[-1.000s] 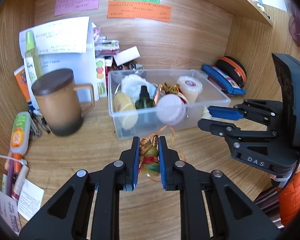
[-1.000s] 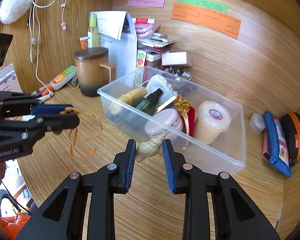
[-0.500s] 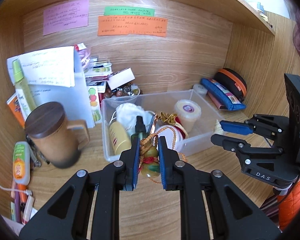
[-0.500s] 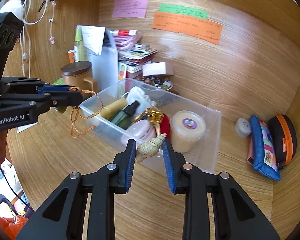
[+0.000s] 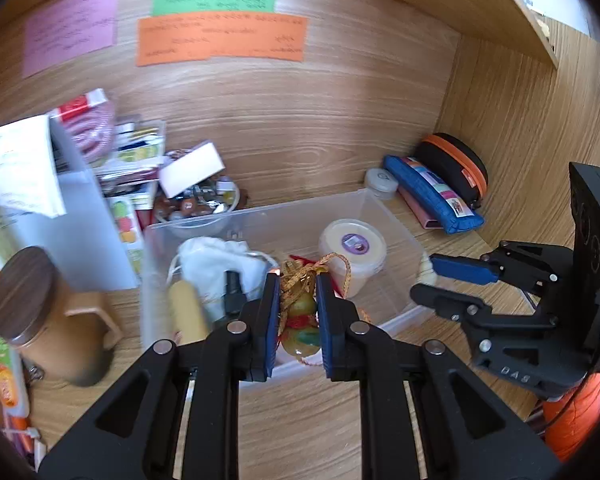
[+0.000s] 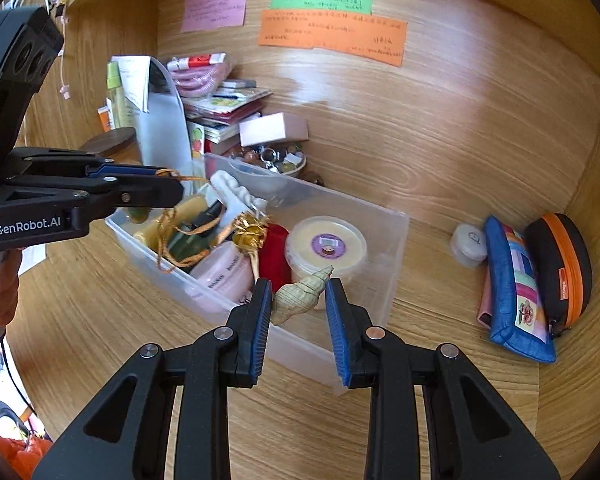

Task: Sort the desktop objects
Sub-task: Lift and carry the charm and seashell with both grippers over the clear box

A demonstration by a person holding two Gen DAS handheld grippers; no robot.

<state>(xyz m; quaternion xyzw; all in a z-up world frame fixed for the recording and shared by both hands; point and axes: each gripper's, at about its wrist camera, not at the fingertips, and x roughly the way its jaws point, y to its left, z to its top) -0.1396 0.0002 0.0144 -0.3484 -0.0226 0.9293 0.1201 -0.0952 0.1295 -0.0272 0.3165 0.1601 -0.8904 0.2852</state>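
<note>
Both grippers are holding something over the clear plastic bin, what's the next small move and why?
Probably lower the left gripper slightly and open it: its green-and-yellow gourd charm with orange cord already hangs over the clear plastic bin, while the right gripper holds the spiral seashell at the bin's near wall.

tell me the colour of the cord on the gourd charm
Golden orange cord, clearest in the right wrist view.

Clear rectangular plastic bin (image 6: 394, 240) is crowded on its left w/ bottles and a white cloth pouch (image 5: 220, 260); bare floor shows only right of the round cream tub (image 6: 326, 244). Brown lidded mug (image 5: 48, 316) and blue fabric pouch (image 6: 516, 288) flank the bin.
</note>
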